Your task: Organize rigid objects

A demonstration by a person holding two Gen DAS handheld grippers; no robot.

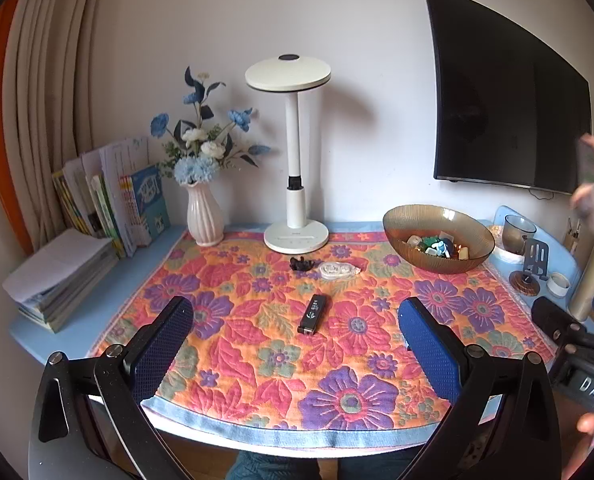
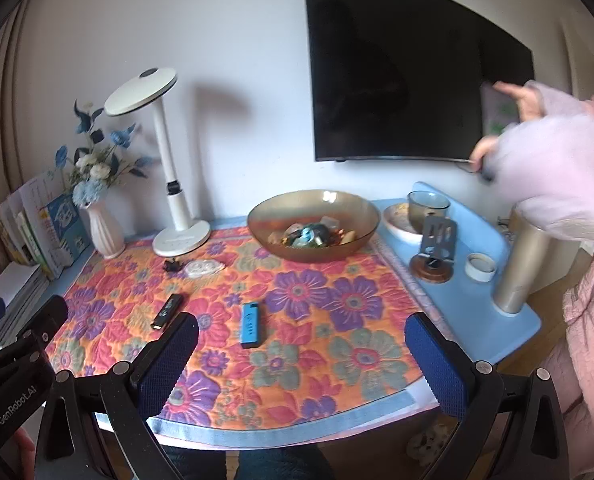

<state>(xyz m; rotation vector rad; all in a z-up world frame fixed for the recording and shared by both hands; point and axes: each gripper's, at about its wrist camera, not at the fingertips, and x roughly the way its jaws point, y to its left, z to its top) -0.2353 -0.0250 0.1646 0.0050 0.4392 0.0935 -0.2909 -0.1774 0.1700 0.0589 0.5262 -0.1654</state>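
Both grippers spread wide above the floral cloth (image 1: 257,360).
Left gripper (image 1: 295,334): black stick (image 1: 313,314) at 12 o'clock. Right gripper (image 2: 301,354): blue stick (image 2: 251,325) at 11.

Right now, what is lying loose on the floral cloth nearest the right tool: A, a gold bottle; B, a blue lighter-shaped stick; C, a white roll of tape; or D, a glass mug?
B: the blue stick lies flat on the floral cloth, just ahead of the open right tool.
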